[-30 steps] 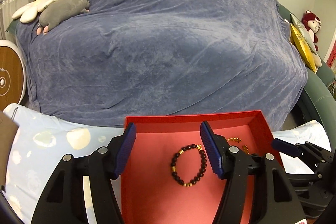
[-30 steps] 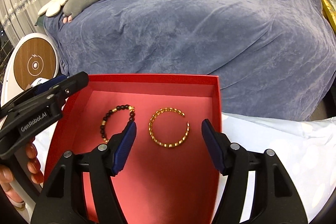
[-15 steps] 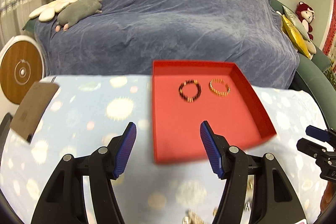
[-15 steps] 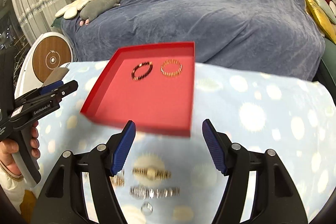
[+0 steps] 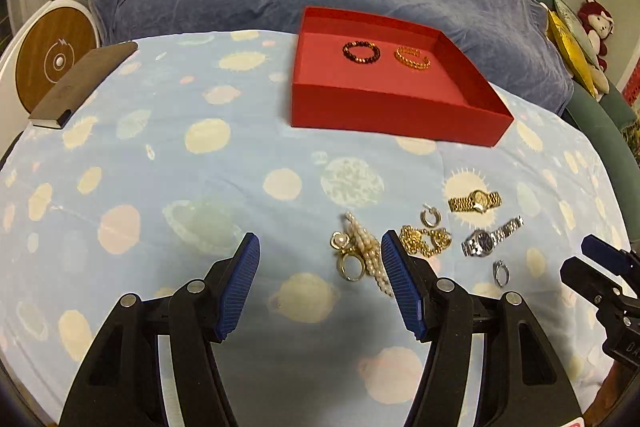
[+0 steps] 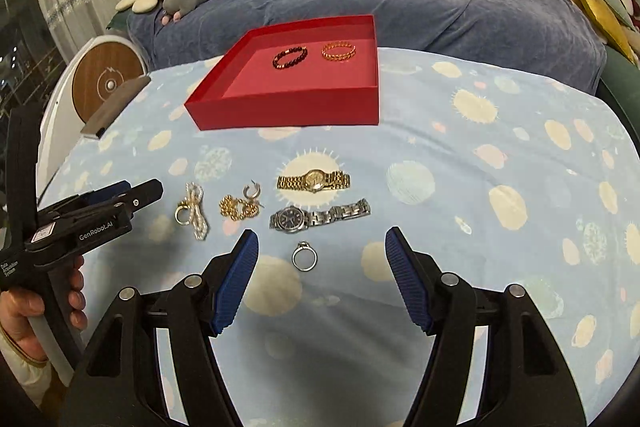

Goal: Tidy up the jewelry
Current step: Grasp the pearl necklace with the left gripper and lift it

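Right wrist view only: hand point(image 6: 24, 311) at lower left holding left gripper point(image 6: 120, 197), tips too edge-on to tell if apart. Left wrist view shows left gripper point(image 5: 320, 281) apart w/ pearl piece point(image 5: 370, 253) beside its right finger, right gripper point(image 6: 322, 277) also apart over silver ring point(image 6: 305, 255). Gold watch point(image 6: 314, 181) & silver watch point(image 6: 318, 215) mid-frame, long axes left-right; red tray point(image 6: 288, 111) upper center w/ bead bracelet point(image 6: 290, 57) & gold bangle point(image 6: 339, 51).

both tools pulled back from red tray point(image 5: 396, 117), tray now upper centre of frame instead of filling the bottom, loose pile now in view on table: pearl strand point(image 5: 370, 251), gold watch point(image 6: 314, 181), silver watch point(image 6: 318, 215), ring point(image 6: 305, 255)
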### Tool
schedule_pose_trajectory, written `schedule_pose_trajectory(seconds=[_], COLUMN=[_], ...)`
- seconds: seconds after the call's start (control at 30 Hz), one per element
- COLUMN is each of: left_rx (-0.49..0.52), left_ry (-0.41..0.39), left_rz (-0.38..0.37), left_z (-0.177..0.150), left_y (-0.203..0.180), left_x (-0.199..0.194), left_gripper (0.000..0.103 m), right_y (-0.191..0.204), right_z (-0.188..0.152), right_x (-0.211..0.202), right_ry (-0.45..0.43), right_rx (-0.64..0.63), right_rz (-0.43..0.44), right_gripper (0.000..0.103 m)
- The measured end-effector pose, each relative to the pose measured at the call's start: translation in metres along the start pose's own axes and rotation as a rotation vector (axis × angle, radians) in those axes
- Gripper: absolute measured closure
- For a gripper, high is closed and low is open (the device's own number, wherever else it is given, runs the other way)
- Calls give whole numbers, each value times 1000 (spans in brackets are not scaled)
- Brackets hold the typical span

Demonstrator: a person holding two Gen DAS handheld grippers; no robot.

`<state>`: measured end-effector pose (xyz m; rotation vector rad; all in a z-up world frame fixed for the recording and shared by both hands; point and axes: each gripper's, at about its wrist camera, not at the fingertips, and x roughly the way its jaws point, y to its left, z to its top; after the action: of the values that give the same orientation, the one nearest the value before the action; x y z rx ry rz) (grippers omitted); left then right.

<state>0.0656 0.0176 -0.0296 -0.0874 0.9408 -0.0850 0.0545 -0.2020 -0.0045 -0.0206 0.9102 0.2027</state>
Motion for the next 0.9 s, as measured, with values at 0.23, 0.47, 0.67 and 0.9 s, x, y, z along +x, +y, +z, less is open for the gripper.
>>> schedule_pose_trajectory(seconds=[0.23, 0.47, 0.67, 0.9], left_rx=[91, 111, 72, 25], left_ry=[-39, -24, 42, 56], left_rz=[-15, -35, -37, -60], left_z=[-8, -5, -10, -13], left_y=[-20, -32, -22, -9], left_x=[6, 18, 30, 29], left_gripper=[51, 57, 75, 78], right_y=[0, 4, 5, 8], right_z=[-3, -2, -2, -1], right_x=[12, 16, 16, 17], right_ry=[25, 35, 40, 39], right_rx=[-22, -24, -20, -21], right_rz=[10, 30, 30, 37], right_gripper=[39, 39, 39, 39])
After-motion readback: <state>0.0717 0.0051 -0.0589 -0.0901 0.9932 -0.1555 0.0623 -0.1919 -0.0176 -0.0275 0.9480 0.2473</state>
